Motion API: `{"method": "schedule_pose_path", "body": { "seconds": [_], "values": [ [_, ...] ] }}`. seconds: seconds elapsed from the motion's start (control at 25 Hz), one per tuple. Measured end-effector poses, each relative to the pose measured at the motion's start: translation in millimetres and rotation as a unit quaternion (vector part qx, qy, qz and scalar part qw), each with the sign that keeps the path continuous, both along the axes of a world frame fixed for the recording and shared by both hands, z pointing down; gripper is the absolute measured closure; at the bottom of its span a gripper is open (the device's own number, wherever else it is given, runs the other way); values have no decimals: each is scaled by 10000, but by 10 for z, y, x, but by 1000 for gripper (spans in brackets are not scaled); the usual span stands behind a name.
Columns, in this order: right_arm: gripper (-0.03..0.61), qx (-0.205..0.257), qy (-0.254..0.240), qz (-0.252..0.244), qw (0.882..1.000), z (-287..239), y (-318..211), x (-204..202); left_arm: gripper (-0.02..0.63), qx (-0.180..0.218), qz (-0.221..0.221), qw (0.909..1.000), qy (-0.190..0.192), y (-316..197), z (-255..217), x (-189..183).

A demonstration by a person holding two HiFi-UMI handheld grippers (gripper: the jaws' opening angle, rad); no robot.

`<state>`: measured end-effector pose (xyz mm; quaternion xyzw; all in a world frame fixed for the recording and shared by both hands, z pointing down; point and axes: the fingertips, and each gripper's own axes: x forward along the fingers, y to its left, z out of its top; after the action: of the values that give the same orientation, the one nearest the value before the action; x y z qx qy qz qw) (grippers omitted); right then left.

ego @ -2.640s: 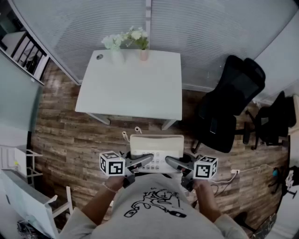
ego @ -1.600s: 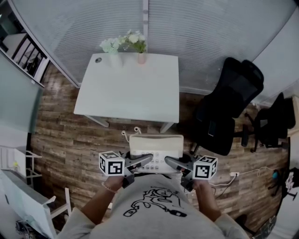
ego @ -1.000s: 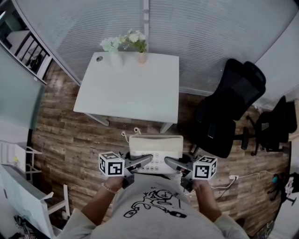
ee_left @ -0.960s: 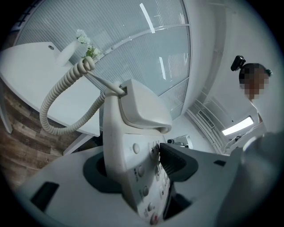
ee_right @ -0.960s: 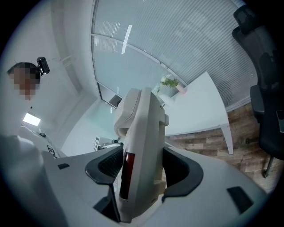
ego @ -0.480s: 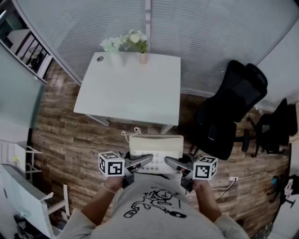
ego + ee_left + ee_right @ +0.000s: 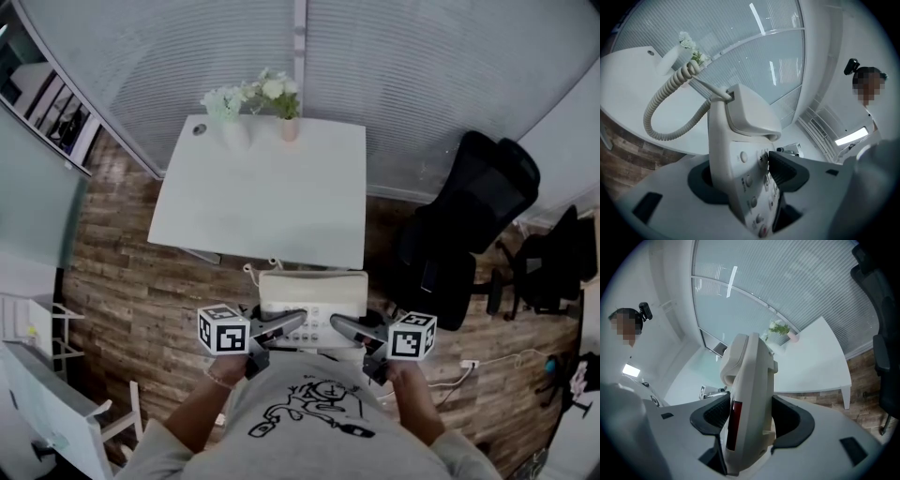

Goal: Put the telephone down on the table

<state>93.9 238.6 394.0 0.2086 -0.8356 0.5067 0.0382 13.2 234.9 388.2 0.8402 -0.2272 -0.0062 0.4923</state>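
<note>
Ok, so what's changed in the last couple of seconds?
The table now lies closer in the head view, its near edge almost at the telephone: the person has carried the telephone toward it. Unchanged: the left gripper and right gripper stay clamped on the telephone's two sides, in front of the body.

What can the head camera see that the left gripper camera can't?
Only the head view shows the black chairs. Only the left gripper view shows the ceiling light. Both show the telephone, the white table and the flowers.
</note>
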Motion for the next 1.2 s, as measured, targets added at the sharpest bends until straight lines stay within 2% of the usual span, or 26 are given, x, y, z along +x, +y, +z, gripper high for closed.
{"method": "schedule_pose_path", "body": {
  "seconds": [0.84, 1.2],
  "values": [
    [290, -78, 19, 136, 9999, -14, -1009, -757, 359, -47, 152, 9999, 45, -1033, -11, -743],
    [290, -119, 52, 262, 9996, 20, -1225, -990, 359, -80, 272, 9996, 90, -1271, 23, -973]
  ]
}}
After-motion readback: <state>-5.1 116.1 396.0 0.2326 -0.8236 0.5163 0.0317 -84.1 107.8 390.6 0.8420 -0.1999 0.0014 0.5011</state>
